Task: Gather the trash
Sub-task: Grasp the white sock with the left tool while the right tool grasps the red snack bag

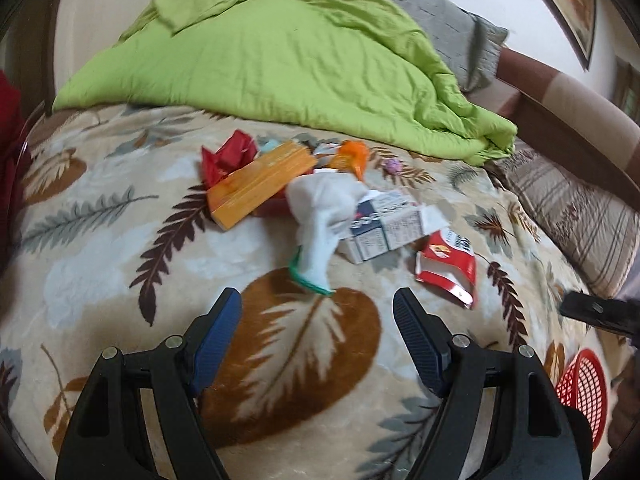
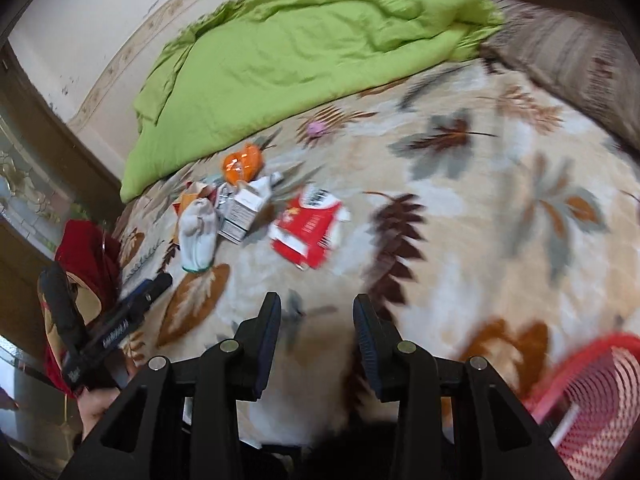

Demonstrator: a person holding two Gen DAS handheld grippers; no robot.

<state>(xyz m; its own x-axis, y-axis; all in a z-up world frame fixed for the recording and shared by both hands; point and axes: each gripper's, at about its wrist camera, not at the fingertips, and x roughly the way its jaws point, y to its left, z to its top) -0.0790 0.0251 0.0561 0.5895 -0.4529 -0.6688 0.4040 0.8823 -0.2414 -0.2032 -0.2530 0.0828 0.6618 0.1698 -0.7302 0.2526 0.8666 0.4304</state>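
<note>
Now both hands approach the litter: left gripper (image 1: pixel 318 306) wide and empty, right gripper (image 2: pixel 316 314) parted, empty. Next, grasp the white glove (image 1: pixel 320 216), then carry it to the red basket (image 1: pixel 582 390).

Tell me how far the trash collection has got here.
Barely started. Done: nothing visible; what shows of the red basket looks empty. In hand: nothing; left gripper and right gripper are both open above the blanket. Left: orange box, white cloth, carton, red wrapper, orange packet.

The left claw (image 1: pixel 318 300) gapes wide and empty, the right claw (image 2: pixel 316 308) narrower (both angled downward).
</note>
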